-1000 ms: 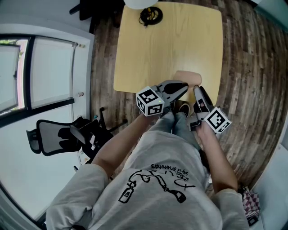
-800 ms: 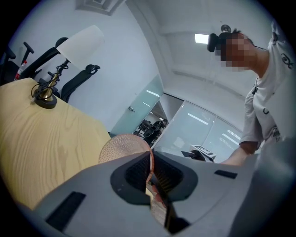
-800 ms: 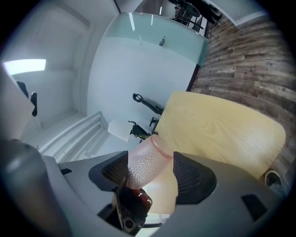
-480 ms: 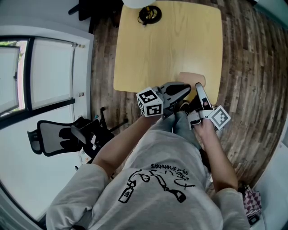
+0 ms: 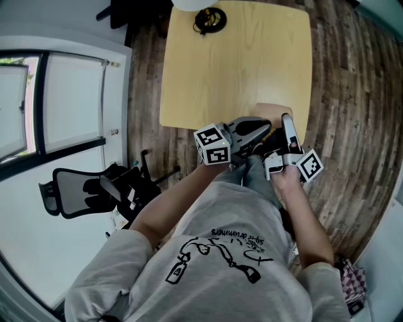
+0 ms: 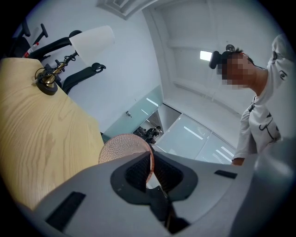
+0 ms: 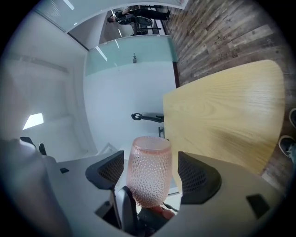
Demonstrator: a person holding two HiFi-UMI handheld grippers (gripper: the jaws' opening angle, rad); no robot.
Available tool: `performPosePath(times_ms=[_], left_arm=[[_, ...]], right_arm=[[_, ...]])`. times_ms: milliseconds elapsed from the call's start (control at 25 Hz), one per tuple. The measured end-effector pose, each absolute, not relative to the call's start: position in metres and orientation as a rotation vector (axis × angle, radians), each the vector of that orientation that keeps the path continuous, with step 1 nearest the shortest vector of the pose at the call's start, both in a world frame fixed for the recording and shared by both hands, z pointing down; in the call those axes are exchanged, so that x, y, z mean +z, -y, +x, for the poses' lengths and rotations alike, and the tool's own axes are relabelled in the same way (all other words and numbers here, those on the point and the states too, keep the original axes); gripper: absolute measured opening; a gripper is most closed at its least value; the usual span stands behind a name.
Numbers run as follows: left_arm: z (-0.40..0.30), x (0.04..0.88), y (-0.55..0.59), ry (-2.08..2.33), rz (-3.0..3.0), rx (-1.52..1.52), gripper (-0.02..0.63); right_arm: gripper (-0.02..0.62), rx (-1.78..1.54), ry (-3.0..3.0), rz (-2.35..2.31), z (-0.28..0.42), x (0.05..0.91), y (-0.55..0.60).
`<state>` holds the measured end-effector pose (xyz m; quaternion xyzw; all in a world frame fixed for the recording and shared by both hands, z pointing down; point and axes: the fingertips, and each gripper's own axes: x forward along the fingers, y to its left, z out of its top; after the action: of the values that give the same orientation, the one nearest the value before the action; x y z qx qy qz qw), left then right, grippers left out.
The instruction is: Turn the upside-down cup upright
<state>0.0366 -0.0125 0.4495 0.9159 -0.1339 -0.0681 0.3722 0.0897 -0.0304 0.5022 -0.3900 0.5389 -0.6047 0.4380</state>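
Handover, part-way through the turn. Closest to the body, the left gripper (image 6: 150,163) has its pads pressed together on the thin wall of the pink dimpled cup (image 7: 149,171), taking it edge-on at one end. It alone carries the cup.

Right gripper (image 5: 284,127) sits just beside it. Its jaws have just been opening and now stand spread wide, the cup between them with a clear gap to each pad. No contact on that side.

From the head view the cup hangs over the near edge of the light wooden table (image 5: 239,69). Whether it touches the top, I cannot tell. Which end is the mouth is not certain from these views either.

Judgement: the release after a regrasp is done, and setting the cup upright is not.
- Next move likely calls for the right gripper to draw clear of the cup.
- The left wrist then rolls until the mouth faces up and lowers the base flat onto the table.
- A pinch on one wall can let the cup pivot, so go slow and steady.

Further off, a small brass-and-dark object (image 5: 210,20) and a white lampshade (image 5: 195,4) sit at the table's far edge.
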Motion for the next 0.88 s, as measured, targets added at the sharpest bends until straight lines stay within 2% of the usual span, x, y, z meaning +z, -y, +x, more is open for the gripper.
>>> performPosePath(times_ms=[880], left_arm=[[0.047, 0.451, -0.007, 0.279, 2.354, -0.161, 0.025]], right_arm=[[0.336, -1.489, -1.301, -0.991, 0.098, 0.506, 0.033]])
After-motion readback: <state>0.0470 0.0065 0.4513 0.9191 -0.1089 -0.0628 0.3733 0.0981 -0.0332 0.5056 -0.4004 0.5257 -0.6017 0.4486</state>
